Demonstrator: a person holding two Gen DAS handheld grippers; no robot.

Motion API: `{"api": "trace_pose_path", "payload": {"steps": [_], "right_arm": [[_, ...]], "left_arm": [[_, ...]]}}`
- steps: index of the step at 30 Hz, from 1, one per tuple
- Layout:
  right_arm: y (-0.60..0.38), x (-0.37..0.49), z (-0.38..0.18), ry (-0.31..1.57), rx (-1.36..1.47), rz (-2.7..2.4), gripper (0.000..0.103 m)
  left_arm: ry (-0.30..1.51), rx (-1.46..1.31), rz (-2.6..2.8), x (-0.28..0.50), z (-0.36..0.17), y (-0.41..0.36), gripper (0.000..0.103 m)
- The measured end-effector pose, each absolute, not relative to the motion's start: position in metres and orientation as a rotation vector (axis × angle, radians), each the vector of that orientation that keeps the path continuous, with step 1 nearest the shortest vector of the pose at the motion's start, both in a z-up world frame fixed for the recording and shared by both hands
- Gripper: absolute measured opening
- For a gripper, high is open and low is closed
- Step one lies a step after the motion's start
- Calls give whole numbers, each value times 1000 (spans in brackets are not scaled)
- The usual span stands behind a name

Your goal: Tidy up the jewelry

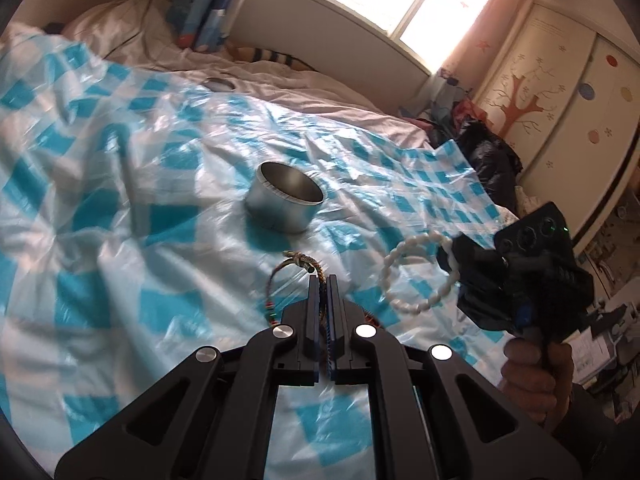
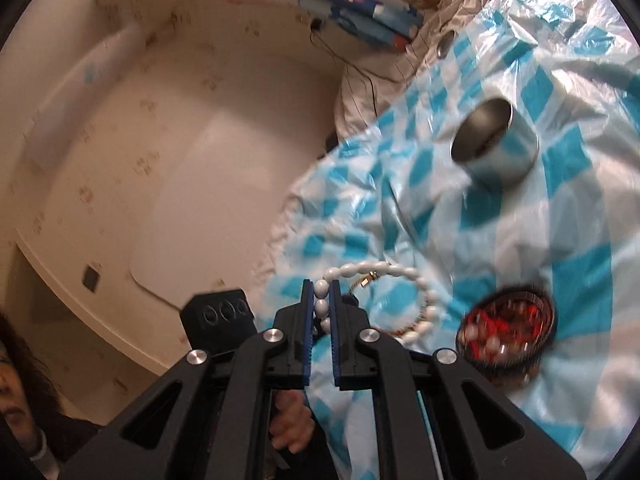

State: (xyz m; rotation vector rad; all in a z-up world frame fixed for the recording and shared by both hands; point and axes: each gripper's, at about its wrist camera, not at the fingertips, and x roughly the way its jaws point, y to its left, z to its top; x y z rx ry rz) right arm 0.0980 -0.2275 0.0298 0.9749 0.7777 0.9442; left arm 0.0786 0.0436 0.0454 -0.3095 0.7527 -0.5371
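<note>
Two bracelets in play, one per gripper. White bead bracelet (image 2: pixel 376 300) is clamped in the right gripper (image 2: pixel 321 292): pads pinch a couple of beads, the rest of the loop hangs free beyond the tips, above the checked plastic sheet (image 2: pixel 520 240). Braided cord bracelet (image 1: pixel 296 268) is pinched in the left gripper (image 1: pixel 323 280), jaws all but closed on the cord, loop sticking out to the left of the tips.

Handling, my guess: both light. Beads are hard and smooth, prob strung on elastic, so the loop flops and can roll between the pads; grip across a bead, not the gap. Cord is soft, grippy, no breakage risk; take it anywhere along the braid.

Metal tin (image 1: pixel 285 202) sits open on the sheet beyond both grippers, likely the drop target. Dark round dish (image 2: pixel 506 330) w/ red and white beads lies near right.

Unclear: dish contents blurred, can't ID pieces. Tin interior mostly in shadow. Small round metal thing (image 1: pixel 219 84) at far left, can't tell what. Cord's clasp end too small to read.
</note>
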Motion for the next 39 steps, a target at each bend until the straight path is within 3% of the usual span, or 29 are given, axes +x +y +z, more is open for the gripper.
{"api": "trace_pose_path", "payload": {"steps": [16,20,24,26,27,31,34,39], "right_arm": [[-250,220,33,764,965,865,8],[-243,251,20,786,929,814,8],[-228,276,-9,933,762,638,12],[-232,276,-19,961,758,593,16],[-235,274,-19,960,763,583,24],[-252,251,2,896,769,577,31],[-260,206,25,858,700,546,39],[-265,120,24,890,611,474,43]], "left_arm": [[681,-256,-614,202,89,-11,3],[708,-259,-603,234,74,-20,3],[835,-179,-478,262,33,-28,4],[887,-128,-427,262,19,-27,11],[899,-102,-412,259,17,-26,15],[858,-59,-386,229,28,-15,50],[874,-86,-413,195,27,-2,54],[961,-236,-441,124,0,23,57]]}}
